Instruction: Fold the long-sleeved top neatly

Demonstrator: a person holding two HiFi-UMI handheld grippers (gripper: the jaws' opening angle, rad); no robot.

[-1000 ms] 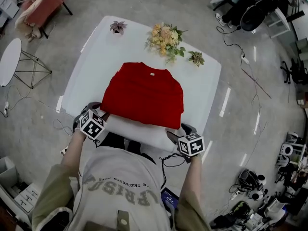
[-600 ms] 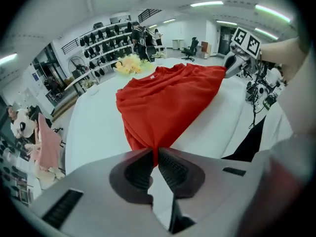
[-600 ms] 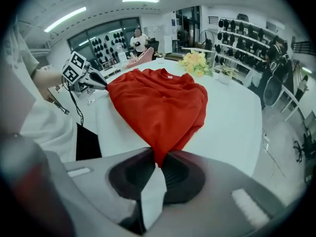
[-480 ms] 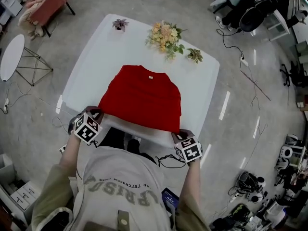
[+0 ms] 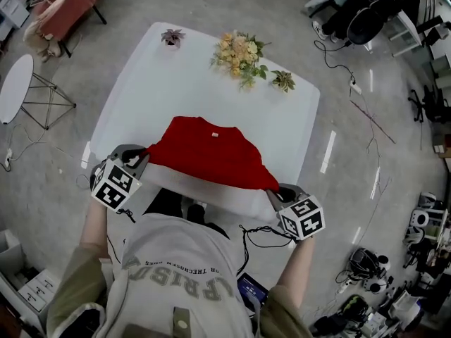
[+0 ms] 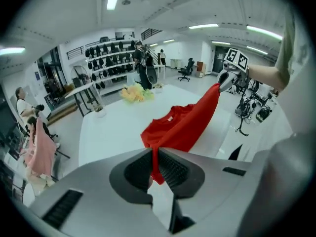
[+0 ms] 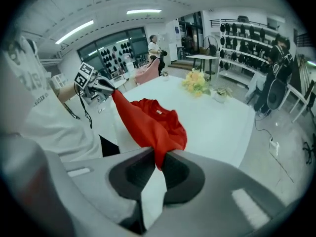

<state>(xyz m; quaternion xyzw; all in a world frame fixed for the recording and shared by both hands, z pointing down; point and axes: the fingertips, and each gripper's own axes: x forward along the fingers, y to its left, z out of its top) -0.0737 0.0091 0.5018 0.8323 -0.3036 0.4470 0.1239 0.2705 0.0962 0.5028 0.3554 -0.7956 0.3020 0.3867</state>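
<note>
The red long-sleeved top [image 5: 211,150] lies folded on the white table [image 5: 176,83], collar away from me, its near edge lifted off the surface. My left gripper [image 5: 139,160] is shut on the near left corner, and my right gripper [image 5: 275,187] is shut on the near right corner. Both pairs of jaws have just been closing with the cloth between them. In the left gripper view the red cloth [image 6: 182,125] runs from my jaws [image 6: 155,163] across to the right gripper [image 6: 224,80]. The right gripper view shows the cloth [image 7: 153,122] pinched in my jaws [image 7: 159,159], stretched toward the left gripper [image 7: 101,85].
A bouquet [image 5: 239,55] and two small plants [image 5: 171,37] [image 5: 284,82] stand along the table's far edge. A round side table [image 5: 14,90] and a chair with pink cloth [image 5: 60,5] are on the floor at left. Cables and equipment [image 5: 366,20] lie at right.
Both grippers closed on the top's near corners and rose from the table's front edge. The near hem now hangs stretched between them, above the table.
</note>
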